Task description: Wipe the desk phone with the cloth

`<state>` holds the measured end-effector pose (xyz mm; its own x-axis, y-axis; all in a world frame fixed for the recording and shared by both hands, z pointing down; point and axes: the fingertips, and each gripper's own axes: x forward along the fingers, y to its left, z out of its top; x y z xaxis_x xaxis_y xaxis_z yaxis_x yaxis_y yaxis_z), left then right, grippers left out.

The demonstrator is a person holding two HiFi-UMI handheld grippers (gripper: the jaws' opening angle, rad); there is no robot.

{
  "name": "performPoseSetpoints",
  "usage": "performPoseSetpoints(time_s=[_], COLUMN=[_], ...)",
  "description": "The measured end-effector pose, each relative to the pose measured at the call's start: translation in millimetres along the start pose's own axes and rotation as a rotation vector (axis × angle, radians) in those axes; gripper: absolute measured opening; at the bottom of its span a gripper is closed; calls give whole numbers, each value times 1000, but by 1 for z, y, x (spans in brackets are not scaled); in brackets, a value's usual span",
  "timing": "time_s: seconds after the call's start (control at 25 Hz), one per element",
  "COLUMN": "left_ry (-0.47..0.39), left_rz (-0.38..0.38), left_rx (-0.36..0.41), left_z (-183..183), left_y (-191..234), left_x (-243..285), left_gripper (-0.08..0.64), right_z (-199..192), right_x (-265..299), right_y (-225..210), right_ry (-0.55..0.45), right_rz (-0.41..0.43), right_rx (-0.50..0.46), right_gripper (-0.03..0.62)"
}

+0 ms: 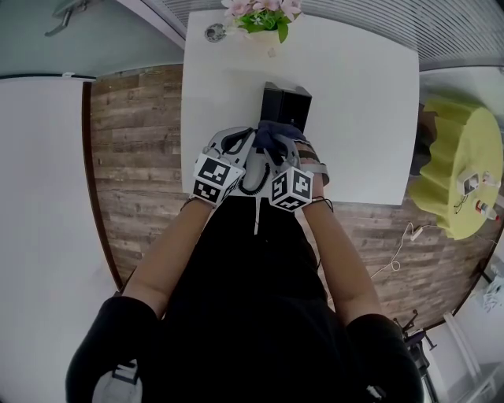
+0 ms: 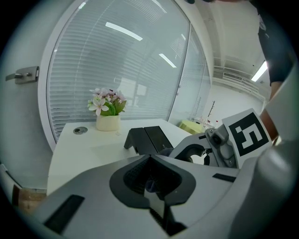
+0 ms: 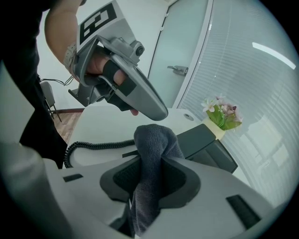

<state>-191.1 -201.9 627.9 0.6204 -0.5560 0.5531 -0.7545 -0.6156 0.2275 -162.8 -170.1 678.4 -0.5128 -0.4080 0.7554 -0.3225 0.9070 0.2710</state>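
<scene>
The right gripper (image 3: 152, 175) pinches the dark cloth (image 3: 154, 140) tight, just at six o'clock of the black desk phone (image 1: 285, 102). The left gripper (image 2: 149, 158), jaws closed together, hovers at its nine o'clock.

Black wedge-shaped desk phone (image 1: 285, 104) on white rectangular tabletop (image 1: 370, 118). Behind phone: white pot of pink flowers (image 1: 264, 20). Behind-left of phone: round metal grommet (image 1: 215, 32). Before phone: dark grey terry cloth (image 3: 152, 158) in right gripper (image 3: 149, 186). Well right of phone: yellow ribbed stool (image 1: 457, 165).
</scene>
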Motion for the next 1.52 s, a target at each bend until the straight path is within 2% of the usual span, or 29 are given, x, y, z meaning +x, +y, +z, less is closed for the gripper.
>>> performPoseSetpoints(time_s=[0.52,0.84,1.08,1.52], left_ry=[82,104,75,-12], left_rz=[-35,-30,-21,-32], left_rx=[20,21,43,99], left_z=[-40,-51,-27,37], left_y=[-23,-27,-26,-28], left_x=[2,-7,-18,-22], left_gripper=[11,11,11,11], right_z=[-11,-24,-12,16], right_x=[-1,-1,-15,-62], right_y=[40,73,58,-2], right_ry=[9,60,32,-16], right_rz=[79,170,157,20], right_rx=[0,6,42,69], right_gripper=[110,110,110,110])
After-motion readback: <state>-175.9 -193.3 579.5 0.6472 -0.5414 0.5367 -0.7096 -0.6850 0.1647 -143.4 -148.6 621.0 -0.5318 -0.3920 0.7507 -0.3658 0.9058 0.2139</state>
